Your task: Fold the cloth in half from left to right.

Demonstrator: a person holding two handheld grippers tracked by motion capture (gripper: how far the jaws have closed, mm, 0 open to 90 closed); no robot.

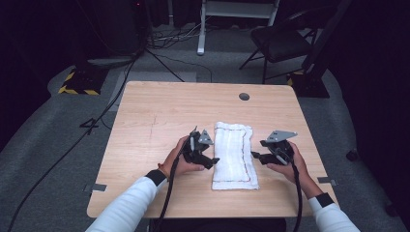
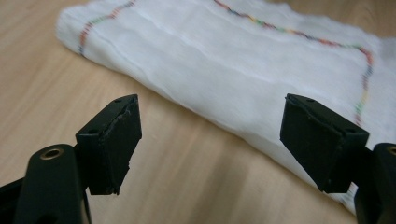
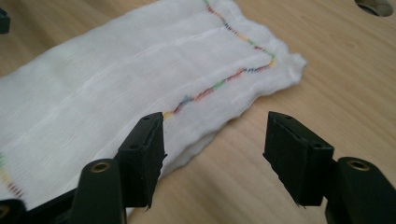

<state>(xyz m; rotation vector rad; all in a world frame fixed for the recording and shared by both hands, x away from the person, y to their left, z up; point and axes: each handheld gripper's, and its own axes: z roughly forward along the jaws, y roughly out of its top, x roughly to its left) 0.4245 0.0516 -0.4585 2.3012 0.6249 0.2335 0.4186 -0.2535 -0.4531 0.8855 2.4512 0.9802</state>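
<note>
The folded towel (image 1: 235, 155) lay flat on the table (image 1: 154, 111). Left gripper (image 1: 215, 160) and right gripper (image 1: 255, 155) flanked its long edges (jaws wide apart, holding nothing), with bare tabletop around.

Table (image 1: 159, 104) evenly lit from overhead; surrounding room falls to near black. High view soft, low in detail. Both gripper views sharp on the jaws, towel (image 2: 224, 56) blurring toward far edges (mild).
</note>
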